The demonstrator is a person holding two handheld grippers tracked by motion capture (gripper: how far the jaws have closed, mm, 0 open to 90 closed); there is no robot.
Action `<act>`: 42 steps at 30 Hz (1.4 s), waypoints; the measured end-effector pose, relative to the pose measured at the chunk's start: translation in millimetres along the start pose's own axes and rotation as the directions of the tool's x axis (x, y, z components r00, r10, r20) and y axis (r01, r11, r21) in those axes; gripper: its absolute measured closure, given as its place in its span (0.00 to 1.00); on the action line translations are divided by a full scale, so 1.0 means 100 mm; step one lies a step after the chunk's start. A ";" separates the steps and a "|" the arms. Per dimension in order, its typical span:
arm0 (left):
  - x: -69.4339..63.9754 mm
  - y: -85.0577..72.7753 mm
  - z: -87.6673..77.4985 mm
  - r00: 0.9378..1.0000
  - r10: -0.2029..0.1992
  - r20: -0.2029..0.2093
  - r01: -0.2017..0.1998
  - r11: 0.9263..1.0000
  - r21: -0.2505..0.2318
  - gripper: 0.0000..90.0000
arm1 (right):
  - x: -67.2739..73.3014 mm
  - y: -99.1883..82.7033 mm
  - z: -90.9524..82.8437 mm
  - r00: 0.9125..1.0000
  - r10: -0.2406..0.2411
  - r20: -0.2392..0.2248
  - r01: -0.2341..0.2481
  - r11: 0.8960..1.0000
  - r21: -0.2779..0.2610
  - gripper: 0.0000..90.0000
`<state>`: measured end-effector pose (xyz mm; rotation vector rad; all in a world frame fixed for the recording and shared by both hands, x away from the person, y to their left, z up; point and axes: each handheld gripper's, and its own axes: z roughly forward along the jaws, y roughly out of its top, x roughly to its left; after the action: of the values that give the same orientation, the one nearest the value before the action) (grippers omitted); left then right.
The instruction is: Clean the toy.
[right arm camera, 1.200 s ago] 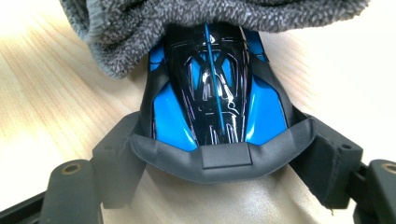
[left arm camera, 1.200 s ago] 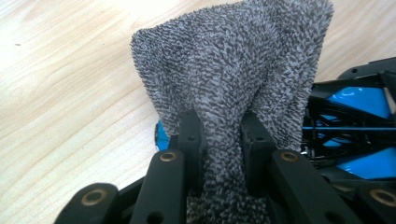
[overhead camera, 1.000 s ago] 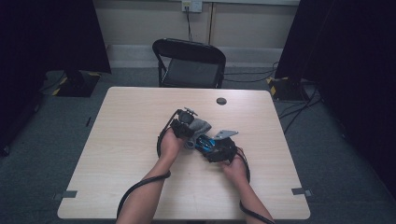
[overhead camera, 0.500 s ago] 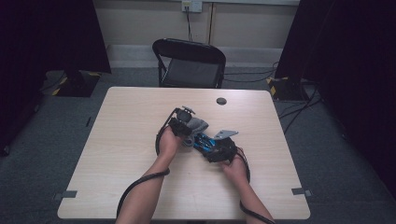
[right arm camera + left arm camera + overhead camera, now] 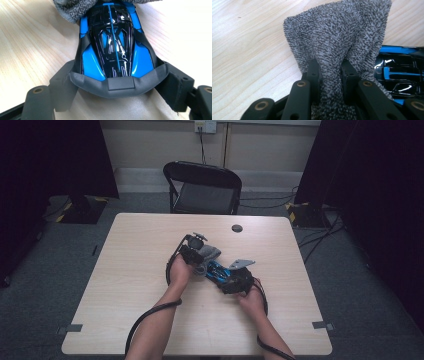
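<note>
Overhead, one pale wooden surface (image 5: 150, 320) carries two tongs, one grey cloth (image 5: 209, 253) and one blue-and-black toy car (image 5: 218, 270), all bunched near its middle. One small dark disc (image 5: 237, 228) lies well apart toward the far edge, and one black folding chair (image 5: 202, 187) stands beyond. The left tongs (image 5: 200, 262) meet the cloth, which drapes over the car's far end; the right tongs (image 5: 225, 276) hold the car's near end. Against the earlier high view, the left hand sits slightly nearer the car, while the right hand and the car have kept their place.

Next, the left gripper view: the left tongs (image 5: 329, 75) are clamped tight on a pinched fold of the one cloth (image 5: 337, 35), which fans out above them, with the car (image 5: 398, 72) just beside it at right.

Lastly, the right gripper view: the right tongs (image 5: 116, 83) stand wide, pads pressing both flanks of the car (image 5: 115, 42) near its grey bumper. The cloth (image 5: 75, 8) covers the car's far tip.
</note>
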<state>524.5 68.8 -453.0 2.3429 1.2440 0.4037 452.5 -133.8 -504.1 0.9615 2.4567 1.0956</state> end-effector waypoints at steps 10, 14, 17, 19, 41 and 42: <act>0.07 -0.04 0.01 1.000 -0.024 -0.008 0.024 1.000 0.001 0.82 | 0.00 0.00 0.00 1.000 0.002 0.000 -0.002 1.000 0.000 0.27; 0.10 -0.06 0.02 0.999 -0.034 -0.015 0.034 0.999 -0.001 0.81 | 0.00 0.00 0.00 1.000 0.001 0.000 -0.001 1.000 0.000 0.27; 0.12 -0.07 0.03 0.999 -0.036 -0.025 0.036 0.999 -0.002 0.81 | 0.00 0.00 0.00 1.000 0.001 0.000 -0.001 1.000 0.000 0.27; 0.13 -0.07 0.03 0.999 -0.036 -0.029 0.036 0.999 0.000 0.81 | 0.00 0.00 0.00 1.000 0.001 0.000 -0.001 1.000 0.000 0.27; 0.44 -0.28 -0.16 0.992 -0.097 -0.076 0.096 0.995 -0.020 0.81 | 0.00 0.00 0.00 1.000 0.002 0.000 -0.002 1.000 0.000 0.27; 0.45 -0.28 -0.18 0.992 -0.099 -0.075 0.097 0.995 -0.026 0.81 | 0.00 0.00 0.00 1.000 0.001 0.000 -0.001 1.000 0.000 0.27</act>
<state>521.2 124.2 -450.0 2.2561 1.3768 0.4748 451.9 -133.9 -504.0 0.9634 2.4559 1.0963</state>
